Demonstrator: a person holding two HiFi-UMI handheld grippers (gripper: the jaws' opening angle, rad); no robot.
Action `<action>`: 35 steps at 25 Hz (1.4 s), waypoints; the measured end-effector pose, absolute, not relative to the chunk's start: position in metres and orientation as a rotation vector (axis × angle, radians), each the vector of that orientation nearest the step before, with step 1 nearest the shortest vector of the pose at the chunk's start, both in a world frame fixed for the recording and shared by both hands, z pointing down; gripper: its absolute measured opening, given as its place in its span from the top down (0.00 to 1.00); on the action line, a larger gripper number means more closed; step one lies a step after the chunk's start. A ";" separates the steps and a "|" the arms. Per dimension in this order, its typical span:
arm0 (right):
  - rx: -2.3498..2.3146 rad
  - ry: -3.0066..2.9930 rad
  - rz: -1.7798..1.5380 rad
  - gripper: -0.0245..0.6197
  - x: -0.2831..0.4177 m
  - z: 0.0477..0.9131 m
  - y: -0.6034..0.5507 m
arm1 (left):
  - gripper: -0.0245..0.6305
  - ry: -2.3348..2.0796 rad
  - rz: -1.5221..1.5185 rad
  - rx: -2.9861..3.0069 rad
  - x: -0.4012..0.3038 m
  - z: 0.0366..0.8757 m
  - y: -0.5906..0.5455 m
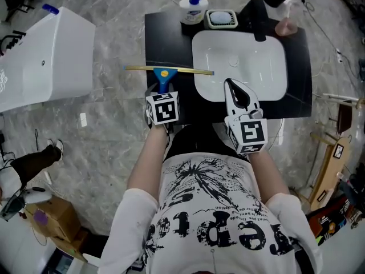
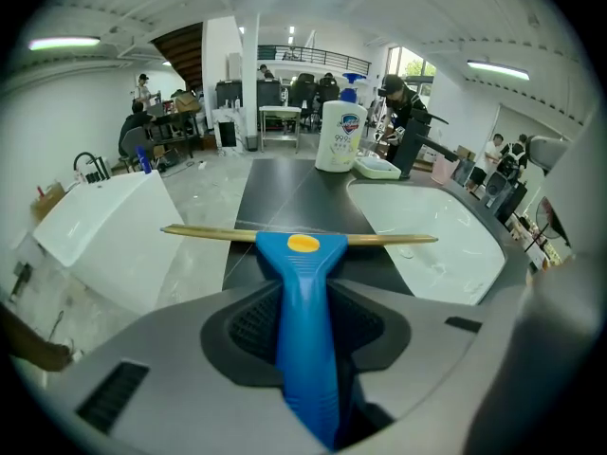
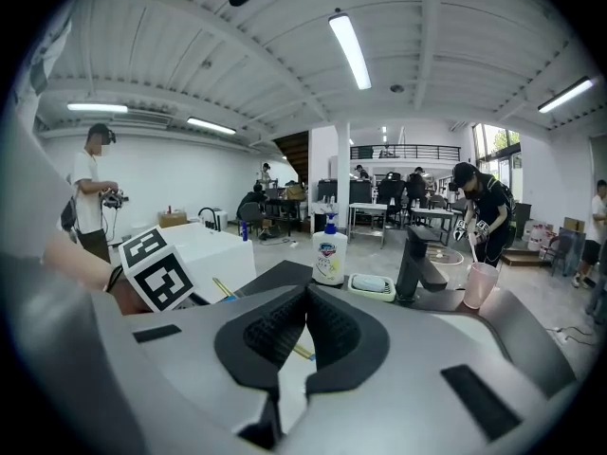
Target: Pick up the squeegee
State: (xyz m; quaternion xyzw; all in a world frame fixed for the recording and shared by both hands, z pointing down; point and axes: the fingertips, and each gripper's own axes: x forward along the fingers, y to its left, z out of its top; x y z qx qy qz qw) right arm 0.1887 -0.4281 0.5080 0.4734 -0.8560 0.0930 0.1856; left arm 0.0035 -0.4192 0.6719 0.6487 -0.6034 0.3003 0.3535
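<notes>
1 squeegee [image 2: 303, 246] — handle [image 2: 305, 349] tight inside the left claw [image 2: 305, 297]

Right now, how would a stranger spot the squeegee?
Find the black counter with the white sink. On its left part, beside the sink, is the squeegee: a long brass-coloured blade on a blue handle with a yellow dot, unlike the upright soap bottle behind.

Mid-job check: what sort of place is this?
Probably an open lab or workshop with a mock washroom station: white basin in a black counter, soap bottle, desks and people behind.
</notes>
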 end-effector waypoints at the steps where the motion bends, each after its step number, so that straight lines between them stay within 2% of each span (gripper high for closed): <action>1: 1.330 -2.417 0.259 0.94 0.189 0.506 -0.430 | 0.75 -1.568 0.754 1.678 0.003 0.667 -0.420; 14: 1.309 -2.536 0.204 0.94 0.207 0.445 -0.455 | 0.75 -1.763 0.560 1.877 0.015 0.536 -0.455; 28: 1.375 -2.702 -0.010 0.94 0.228 0.341 -0.473 | 0.75 -2.046 0.254 2.194 0.027 0.345 -0.469; 35: 1.396 -2.744 -0.169 0.94 0.226 0.304 -0.463 | 0.75 -2.104 0.095 2.312 0.027 0.288 -0.447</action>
